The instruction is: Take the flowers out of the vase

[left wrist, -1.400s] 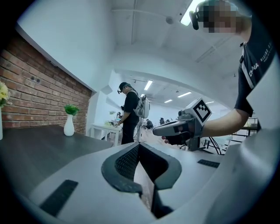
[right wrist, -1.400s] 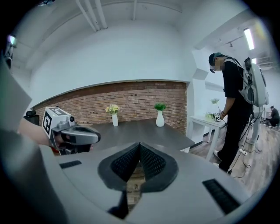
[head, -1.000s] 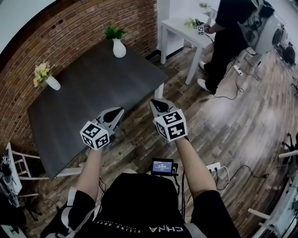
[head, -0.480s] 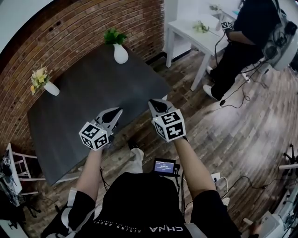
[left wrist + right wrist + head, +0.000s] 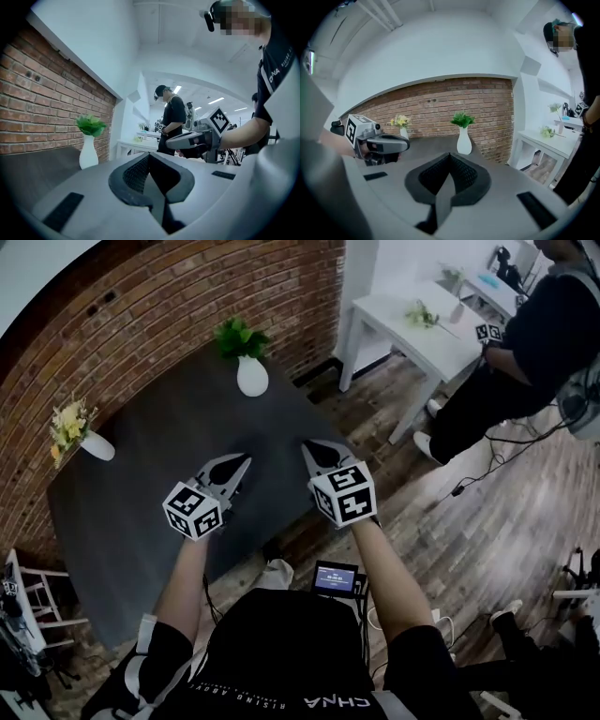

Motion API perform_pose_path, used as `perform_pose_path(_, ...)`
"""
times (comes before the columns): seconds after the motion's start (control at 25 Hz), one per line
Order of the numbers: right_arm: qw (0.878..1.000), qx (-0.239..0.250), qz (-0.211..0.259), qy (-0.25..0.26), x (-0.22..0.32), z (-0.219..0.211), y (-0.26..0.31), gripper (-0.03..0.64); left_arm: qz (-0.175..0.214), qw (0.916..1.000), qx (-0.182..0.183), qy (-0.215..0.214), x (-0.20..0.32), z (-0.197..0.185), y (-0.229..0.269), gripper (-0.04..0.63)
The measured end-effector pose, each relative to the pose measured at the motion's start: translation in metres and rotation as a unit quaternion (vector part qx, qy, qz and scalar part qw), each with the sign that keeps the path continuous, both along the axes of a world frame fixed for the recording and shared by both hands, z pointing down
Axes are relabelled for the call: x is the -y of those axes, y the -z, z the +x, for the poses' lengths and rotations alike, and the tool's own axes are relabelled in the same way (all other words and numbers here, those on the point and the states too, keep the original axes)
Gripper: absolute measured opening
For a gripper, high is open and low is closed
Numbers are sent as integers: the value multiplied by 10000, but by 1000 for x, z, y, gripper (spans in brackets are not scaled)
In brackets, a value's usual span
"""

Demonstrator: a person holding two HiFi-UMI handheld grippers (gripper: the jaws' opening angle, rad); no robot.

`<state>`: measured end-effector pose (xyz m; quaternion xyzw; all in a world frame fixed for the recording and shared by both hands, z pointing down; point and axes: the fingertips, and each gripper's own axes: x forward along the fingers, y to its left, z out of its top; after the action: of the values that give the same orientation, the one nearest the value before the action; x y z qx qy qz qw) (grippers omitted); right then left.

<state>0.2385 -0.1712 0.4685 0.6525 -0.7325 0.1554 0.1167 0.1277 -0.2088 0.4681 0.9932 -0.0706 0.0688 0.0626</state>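
White vase (image 5: 251, 377) stands upright near the far edge of the table (image 5: 169, 484), green leafy bunch (image 5: 241, 337) in it. Off to my left, second white vase (image 5: 97, 446), upright, holds yellow flowers (image 5: 69, 423).

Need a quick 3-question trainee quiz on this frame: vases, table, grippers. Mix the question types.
1. True or false: the yellow-flower vase and the green-plant vase both stand on the dark table.
2. What state are the jaws of the left gripper and the right gripper in?
3. Which is nearer the right gripper in the head view? A: green-plant vase. B: yellow-flower vase.

Key
1. True.
2. Both shut, with nothing between them.
3. A.
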Motion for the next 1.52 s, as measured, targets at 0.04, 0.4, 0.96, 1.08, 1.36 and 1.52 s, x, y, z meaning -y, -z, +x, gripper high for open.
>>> perform_pose_path(0.04, 10000, -7, -16, 17, 15, -1, 1, 5, -9, 10000, -6, 20, 16, 0, 1, 2)
perform_pose_path(0.4, 9996, -94, -237, 149, 118, -3, -3, 5, -149, 9997, -96, 147, 122, 5, -2, 2)
perform_pose_path(0.96, 9940, 252, -278, 1026, 209, 38, -18, 5, -324, 9956, 99, 876, 183, 62, -21, 2)
perform_pose_path(1.08, 9920, 364, -223, 1186, 225, 47, -17, 5, -339, 9932, 118, 1111, 194, 70, -19, 2)
perform_pose_path(1.36, 9898, 480, -128, 1333, 248, 45, -17, 5, -290, 9913, 175, 1268, 205, 72, -19, 2)
perform_pose_path(1.52, 9897, 442, -86, 1356, 251, 40, -15, 6, -333, 9905, 119, 1329, 210, 65, -20, 2)
